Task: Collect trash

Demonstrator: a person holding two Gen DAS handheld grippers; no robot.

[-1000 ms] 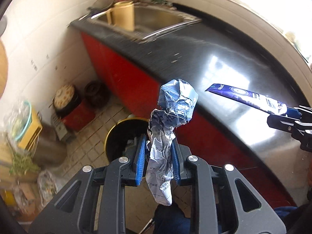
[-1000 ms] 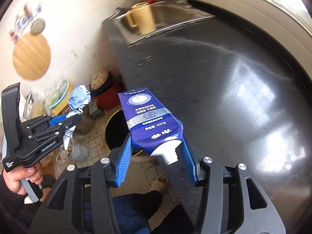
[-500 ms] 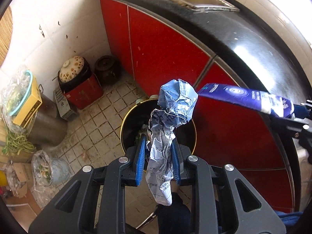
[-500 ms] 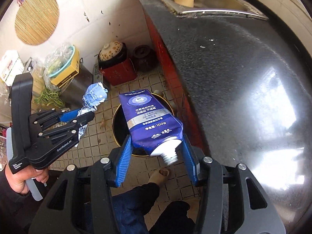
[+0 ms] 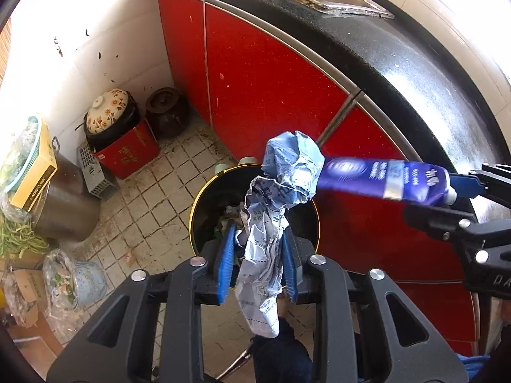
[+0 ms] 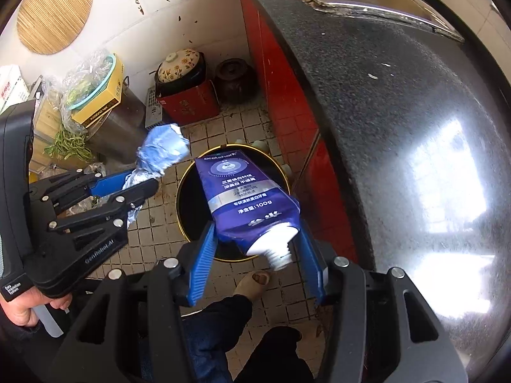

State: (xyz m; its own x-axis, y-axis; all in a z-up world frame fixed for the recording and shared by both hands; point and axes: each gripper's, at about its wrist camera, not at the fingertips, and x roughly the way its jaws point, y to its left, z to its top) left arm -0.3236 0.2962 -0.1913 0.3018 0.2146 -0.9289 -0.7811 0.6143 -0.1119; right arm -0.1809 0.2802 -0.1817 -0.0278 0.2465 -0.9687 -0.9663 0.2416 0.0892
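Daylight floods both views, bright and hard. In the right wrist view a window's reflection glares white on the dark polished table (image 6: 399,127), to the right of the right claw (image 6: 258,252). In the left wrist view the white tiled wall (image 5: 80,48), up and left of the left claw (image 5: 258,261), is washed out, and the far right rim above that claw burns to white. Fisheye bending curves the table edge and the red cabinet doors (image 5: 255,79). Black vignette rings every corner. Both pictures are sharp, with no motion blur; shadows are soft.
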